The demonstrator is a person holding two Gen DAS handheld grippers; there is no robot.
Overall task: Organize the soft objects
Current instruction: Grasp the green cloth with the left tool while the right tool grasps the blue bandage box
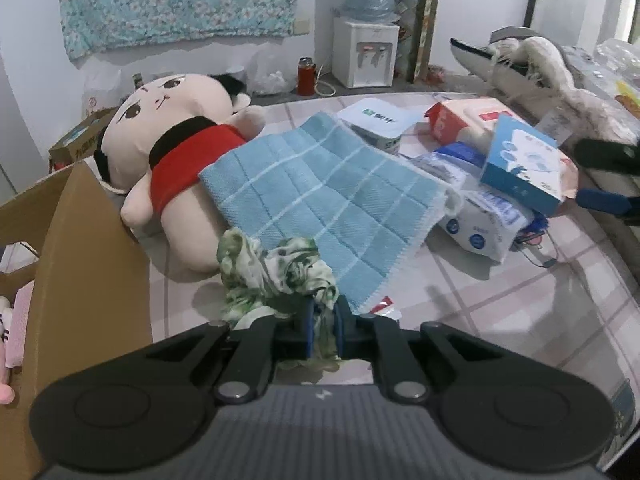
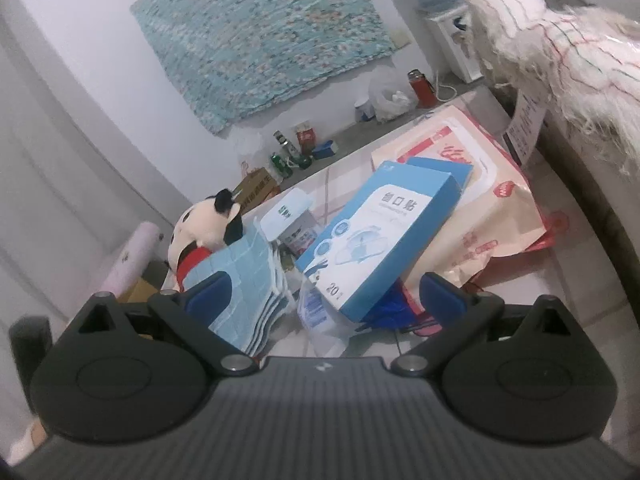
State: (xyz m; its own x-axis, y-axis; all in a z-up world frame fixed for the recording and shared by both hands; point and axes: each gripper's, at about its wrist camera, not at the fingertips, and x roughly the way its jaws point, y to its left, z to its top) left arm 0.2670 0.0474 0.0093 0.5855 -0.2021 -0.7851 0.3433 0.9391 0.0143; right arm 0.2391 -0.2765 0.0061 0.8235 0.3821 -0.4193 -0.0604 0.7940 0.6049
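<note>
My left gripper (image 1: pixel 322 330) is shut on a green-and-white patterned cloth (image 1: pixel 276 272), bunched just above the tiled table (image 1: pixel 500 304). Beyond it lie a blue checked towel (image 1: pixel 320 184) and a plush doll with a red top (image 1: pixel 176 152). An open cardboard box (image 1: pixel 84 280) stands at the left, its flap beside the doll. My right gripper (image 2: pixel 326 296) is open and empty, its fingers either side of a blue plaster box (image 2: pixel 380 236). The towel (image 2: pixel 244 280) and doll (image 2: pixel 208 224) show left of it. The right gripper's fingers (image 1: pixel 608 176) appear at the far right of the left wrist view.
A wet-wipes pack (image 2: pixel 472 208), a white tub (image 1: pixel 376 124), tissue packs (image 1: pixel 480 224) and the blue box (image 1: pixel 520 164) crowd the table's right side. A fluffy white blanket (image 2: pixel 560 52) lies on furniture at the right. A water dispenser (image 1: pixel 366 52) stands by the far wall.
</note>
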